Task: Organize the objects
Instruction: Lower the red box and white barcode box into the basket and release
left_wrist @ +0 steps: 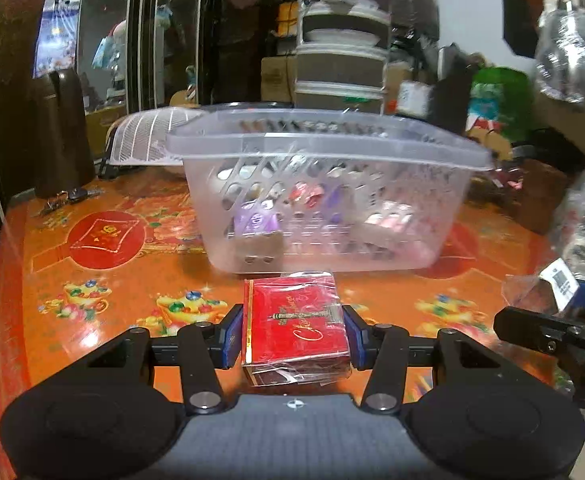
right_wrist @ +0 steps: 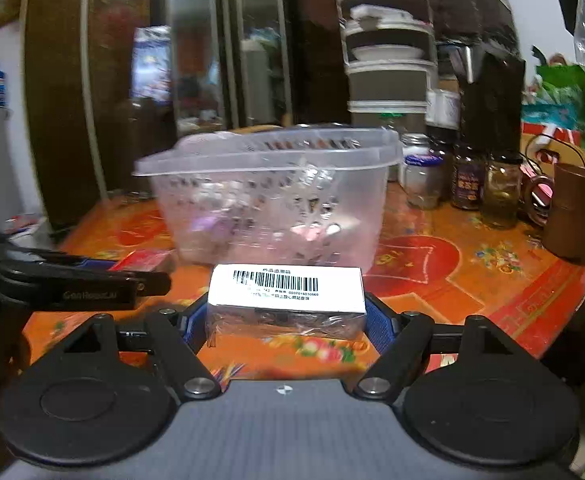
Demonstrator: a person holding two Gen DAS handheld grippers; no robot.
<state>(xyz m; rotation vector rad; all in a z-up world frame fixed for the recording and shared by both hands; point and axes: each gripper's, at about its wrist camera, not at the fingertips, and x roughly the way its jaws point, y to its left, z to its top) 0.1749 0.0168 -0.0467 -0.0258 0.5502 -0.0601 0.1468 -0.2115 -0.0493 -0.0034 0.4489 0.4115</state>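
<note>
Left gripper (left_wrist: pixel 292 334) clamping red box (left_wrist: pixel 295 326) lengthwise toward basket (left_wrist: pixel 324 184); right gripper (right_wrist: pixel 286 316) clamping barcoded pack (right_wrist: pixel 286 294) crosswise, jars (right_wrist: pixel 468 180) right-view only.

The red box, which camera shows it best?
The left wrist view: the red box fills the centre, clamped between the left gripper pads, gold lettering visible. The right wrist view shows only a blurred red corner past the left gripper's finger, beside the clear basket.
</note>
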